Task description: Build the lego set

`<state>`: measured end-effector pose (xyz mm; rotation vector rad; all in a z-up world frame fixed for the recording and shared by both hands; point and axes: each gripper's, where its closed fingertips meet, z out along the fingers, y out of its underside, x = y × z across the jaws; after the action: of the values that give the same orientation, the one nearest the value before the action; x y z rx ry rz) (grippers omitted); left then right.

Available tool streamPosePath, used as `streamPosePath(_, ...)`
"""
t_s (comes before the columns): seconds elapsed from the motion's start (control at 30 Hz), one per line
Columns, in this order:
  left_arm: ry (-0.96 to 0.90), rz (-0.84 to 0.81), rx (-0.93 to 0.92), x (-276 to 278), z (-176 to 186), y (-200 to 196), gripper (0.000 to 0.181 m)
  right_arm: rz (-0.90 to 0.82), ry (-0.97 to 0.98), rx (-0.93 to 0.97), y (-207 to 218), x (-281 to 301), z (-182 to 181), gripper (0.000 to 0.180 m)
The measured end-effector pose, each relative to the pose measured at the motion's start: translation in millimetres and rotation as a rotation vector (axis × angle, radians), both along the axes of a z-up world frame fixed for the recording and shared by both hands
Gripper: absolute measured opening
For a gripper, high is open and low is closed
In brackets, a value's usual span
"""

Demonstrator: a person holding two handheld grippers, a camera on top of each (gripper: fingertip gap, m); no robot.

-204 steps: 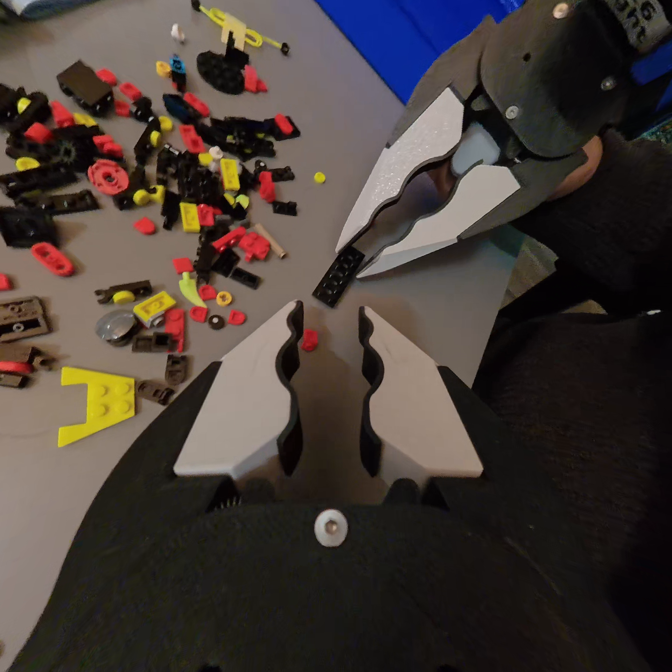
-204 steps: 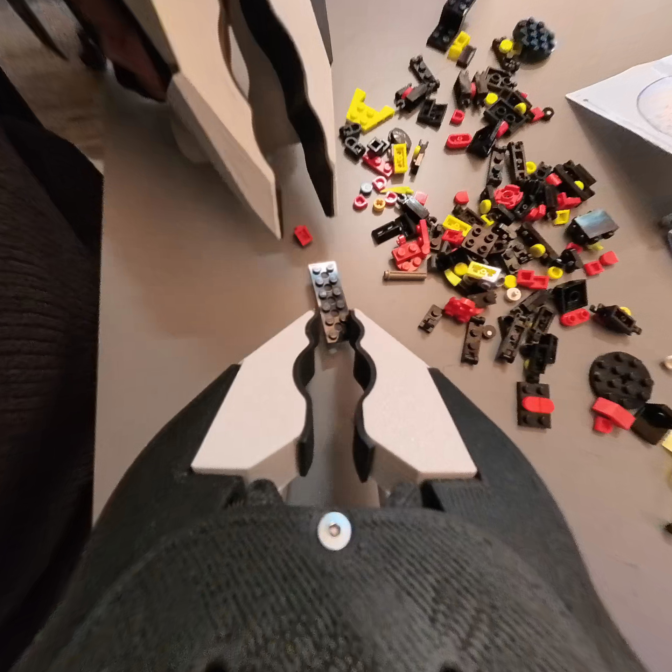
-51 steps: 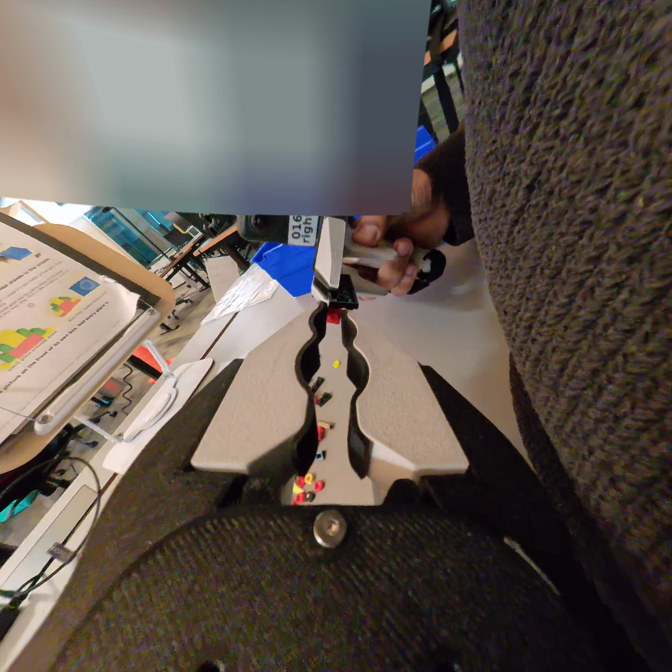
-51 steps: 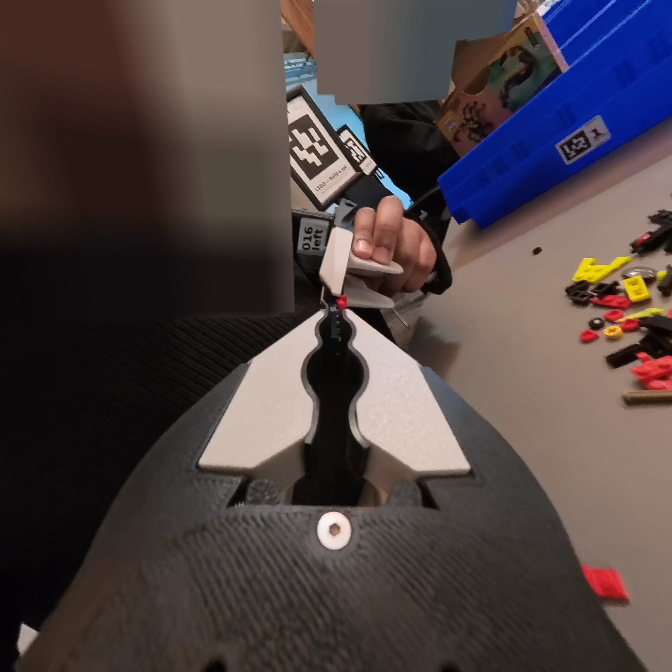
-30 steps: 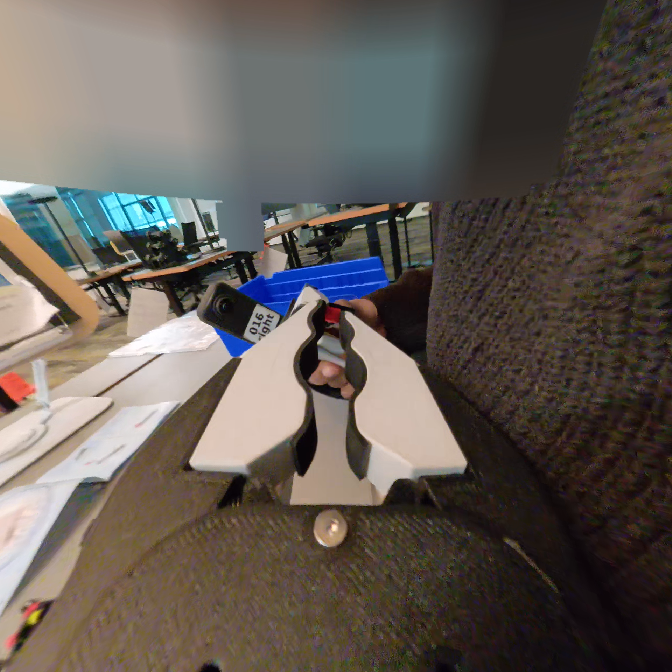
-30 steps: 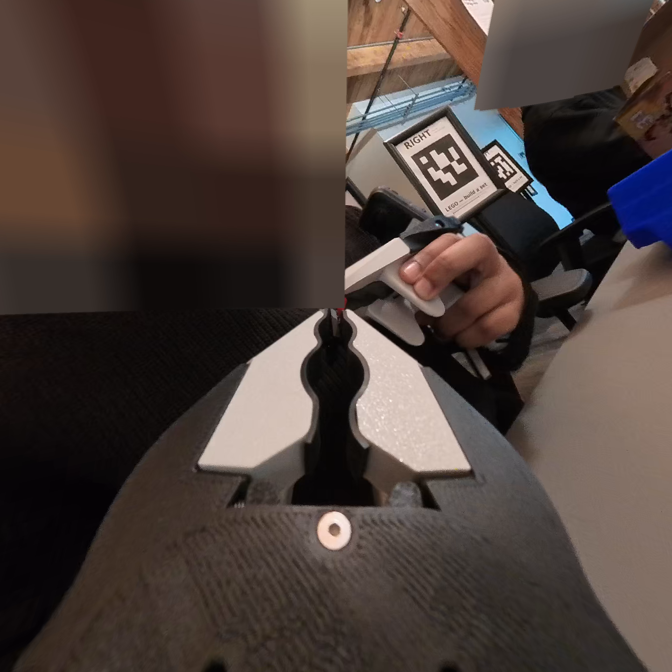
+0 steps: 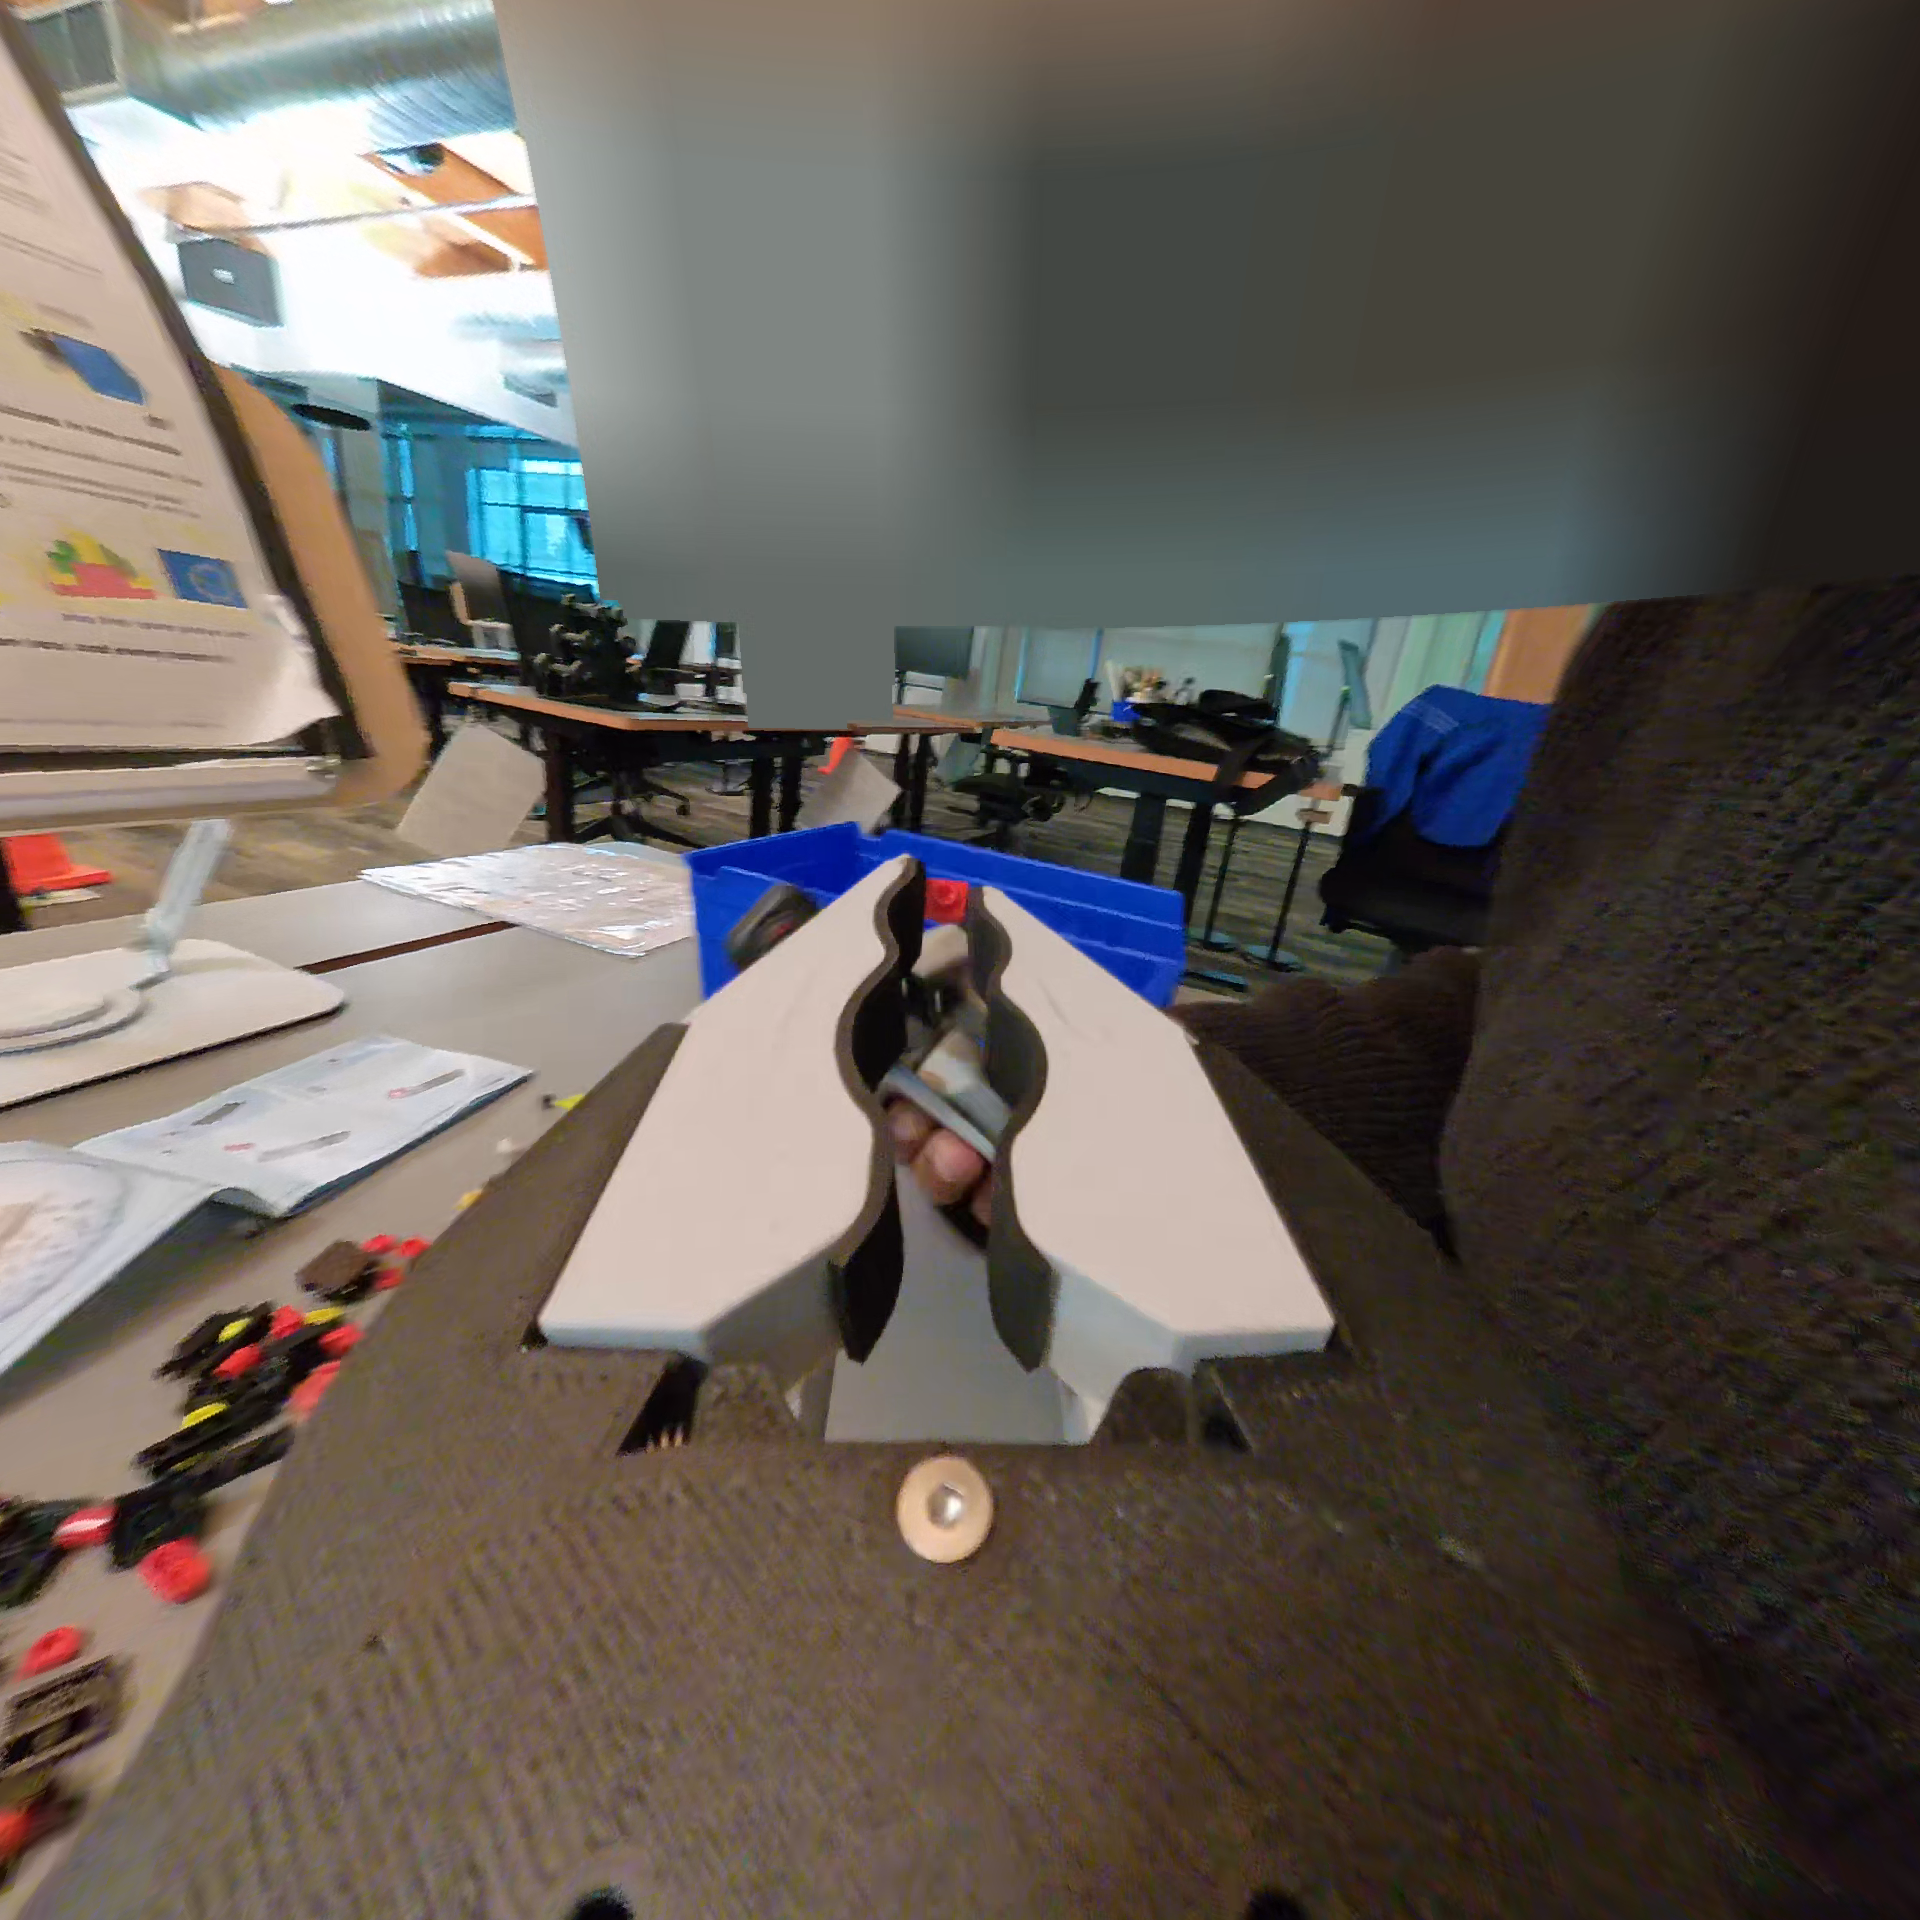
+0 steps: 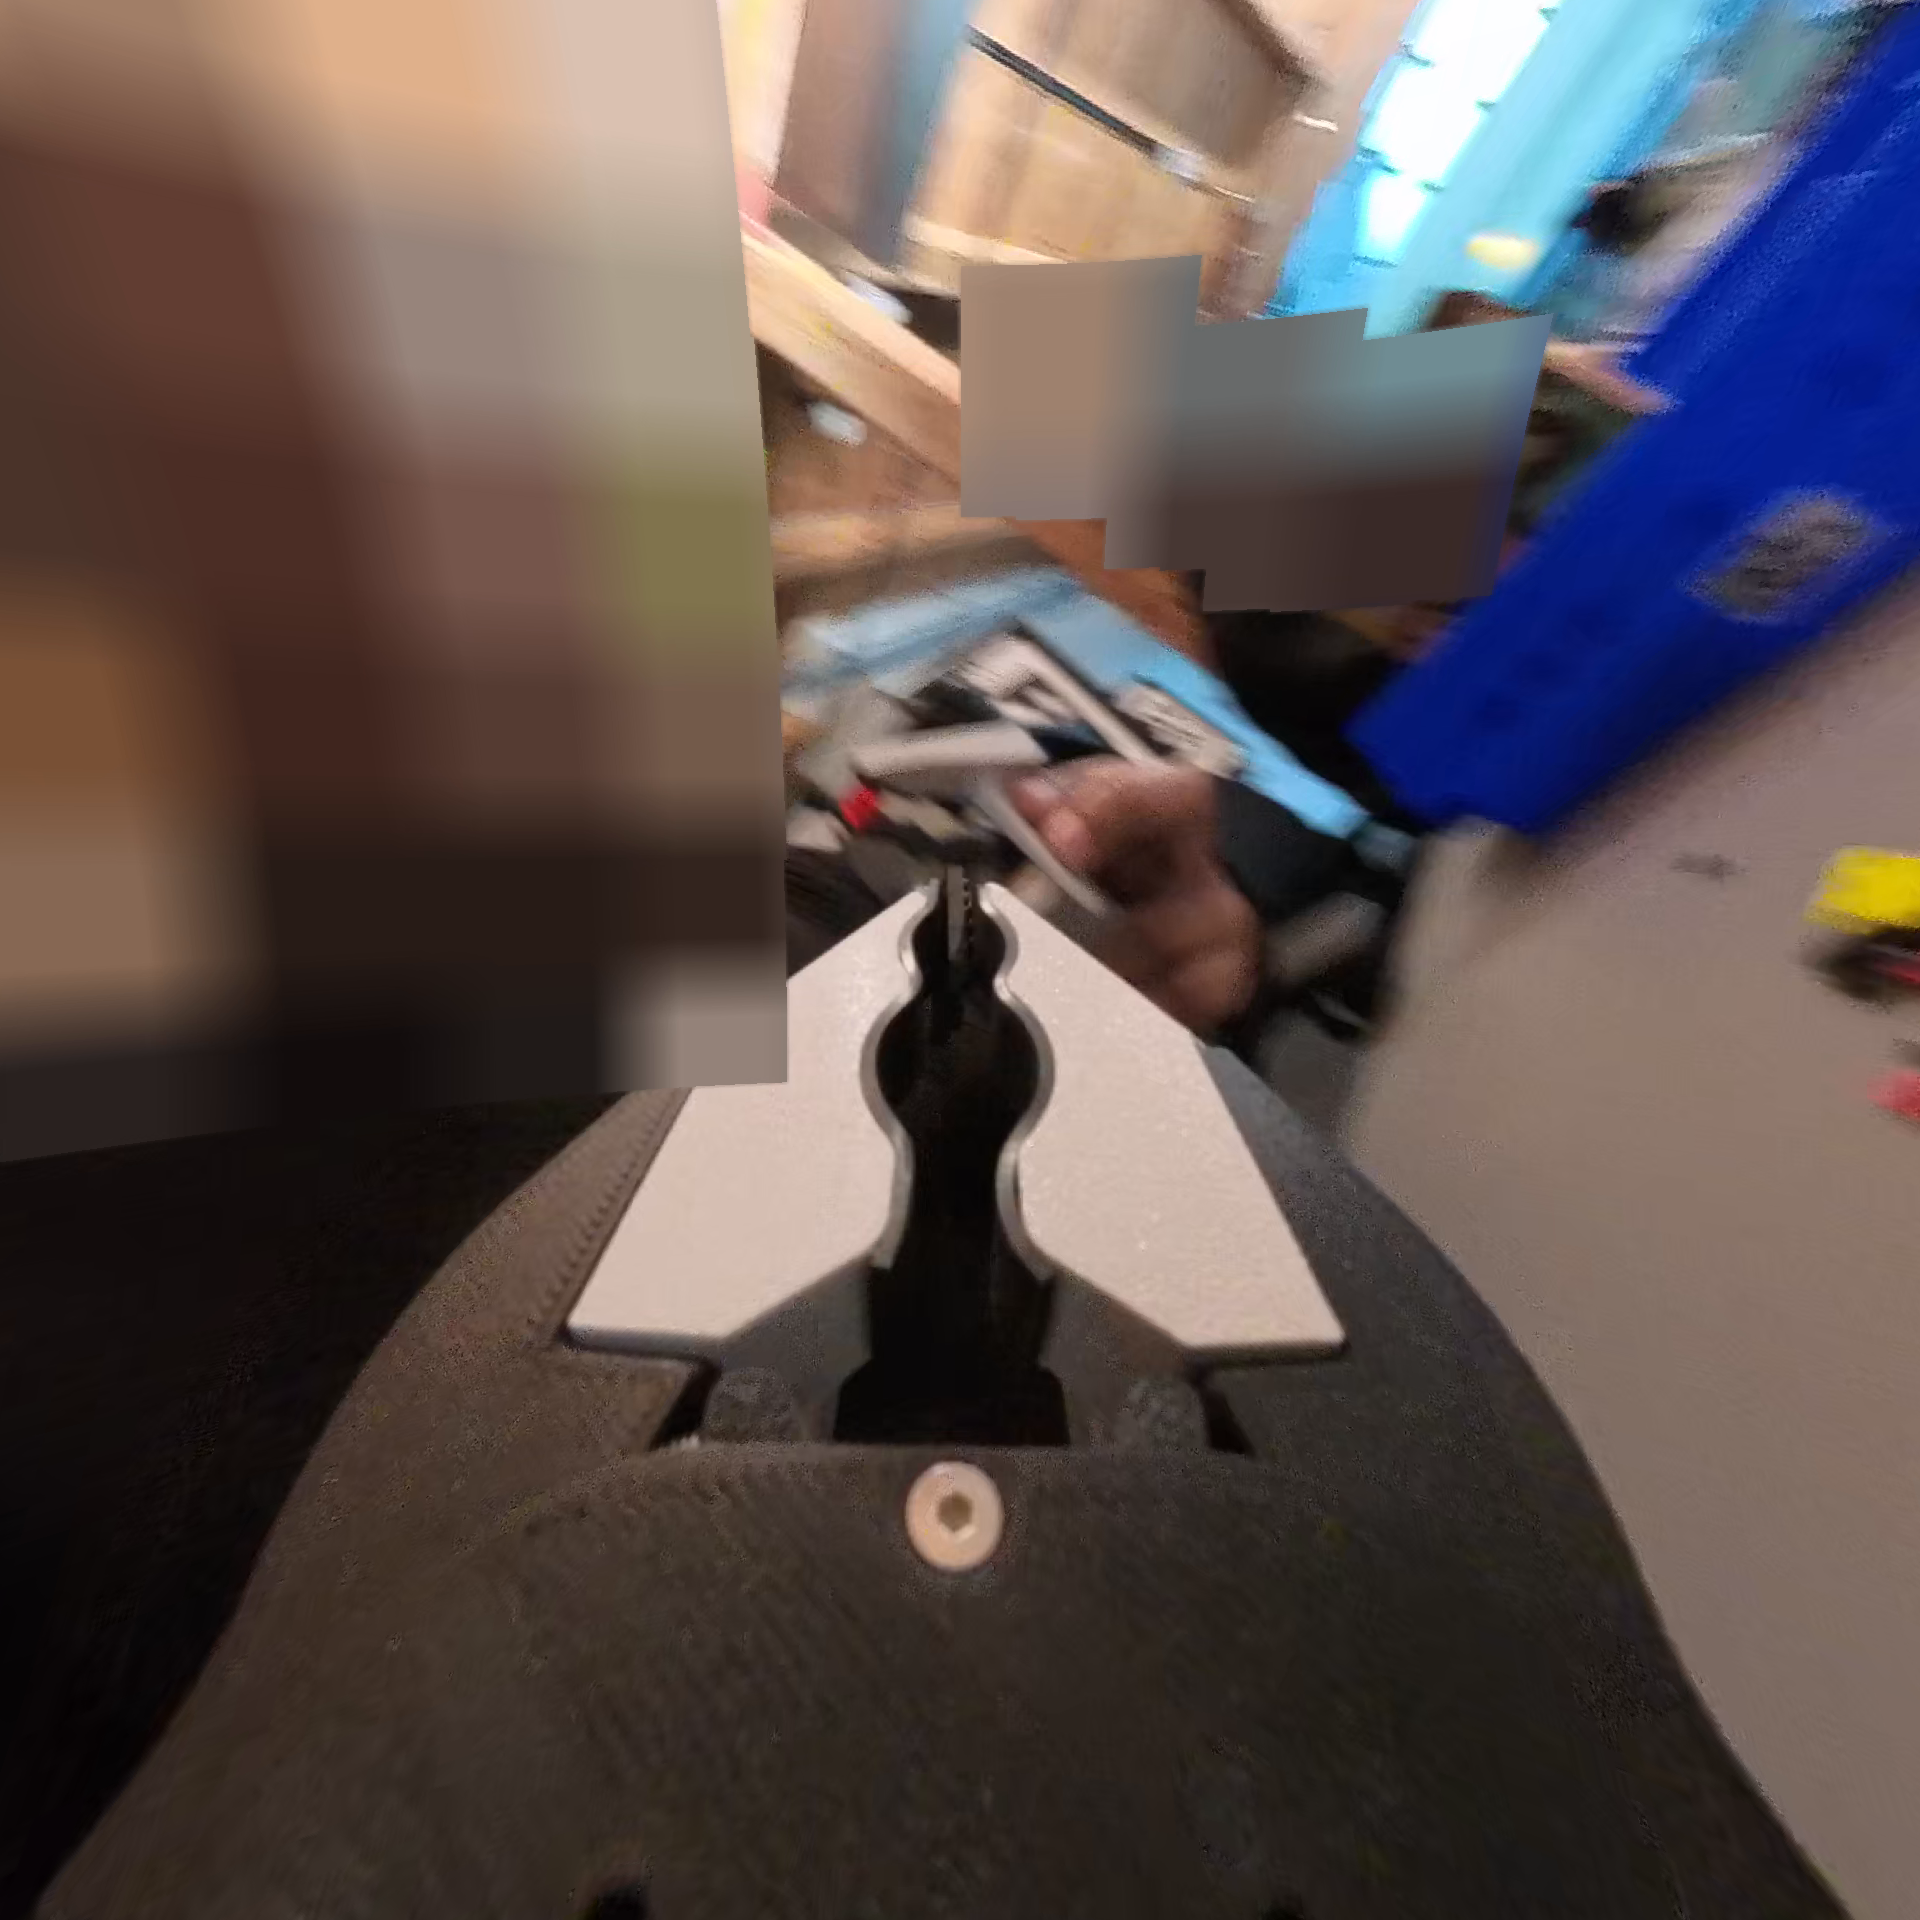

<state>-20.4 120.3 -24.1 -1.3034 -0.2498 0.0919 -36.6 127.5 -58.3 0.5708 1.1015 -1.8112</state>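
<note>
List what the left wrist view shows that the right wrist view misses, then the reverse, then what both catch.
Left wrist view only: an open booklet on the grey table, a paper stand, and desks behind.

Right wrist view only: the black plate edge-on in the right gripper, and a yellow piece.

Both: the small red brick pinched by the left gripper, and the blue bin.

Two grippers, two held bricks, one blue bin

Counted: two grey-fingered black grippers, left [image 7: 943,904] and right [image 8: 958,891]; one small red brick [image 7: 943,900]; one thin black studded plate [image 8: 956,920]; one blue plastic bin [image 7: 1081,925]; one open instruction booklet [image 7: 301,1122]; loose red, yellow and black pieces [image 7: 239,1361], too blurred to count.
</note>
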Motion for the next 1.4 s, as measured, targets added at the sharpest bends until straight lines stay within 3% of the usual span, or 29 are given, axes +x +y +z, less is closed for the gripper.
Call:
streamPosePath(0.1, -0.027, 0.082, -0.016, -24, -6, -15, 0.005, -0.184, 0.177, 0.461, -1, -12, -51, 0.003)
streamPosePath(0.3, -0.214, 0.136, 0.013, -65, -19, -35, 0.005, -0.485, 0.811, 1.089, 19, -37, -93, 0.003)
streamPosePath(0.43, -0.262, 0.108, 0.007, -68, -24, -32, 0.005, -0.368, 1.214, 1.331, 13, -26, -134, 0.003)
streamPosePath(0.57, -0.253, 0.078, -0.008, -65, -24, -27, 0.005, -0.32, 1.466, 1.296, 3, -10, -140, 0.004)
streamPosePath(0.63, -0.25, 0.068, -0.012, -64, -24, -25, 0.005, -0.273, 1.458, 1.331, 8, -6, -148, 0.021)
streamPosePath(0.9, -0.261, 0.009, -0.042, -61, -28, -12, 0.005, -0.323, 1.231, 1.377, 33, -6, -146, 0.03)
streamPosePath(1.03, -0.26, -0.02, -0.072, -58, -33, -3, 0.005, -0.366, 0.889, 1.383, 35, -12, -147, 0.036)
streamPosePath(1.17, -0.267, -0.033, -0.077, -58, -34, 0, 0.005, -0.3, 0.591, 1.318, 21, -9, -152, 0.02)
streamPosePath(1.3, -0.27, -0.028, -0.075, -61, -33, -2, 0.005, -0.226, 0.737, 1.327, 19, -2, -156, 0.003)
streamPosePath(1.4, -0.254, -0.022, -0.089, -62, -34, -3, 0.005, -0.205, 0.924, 1.342, 21, 3, -155, 0.004)
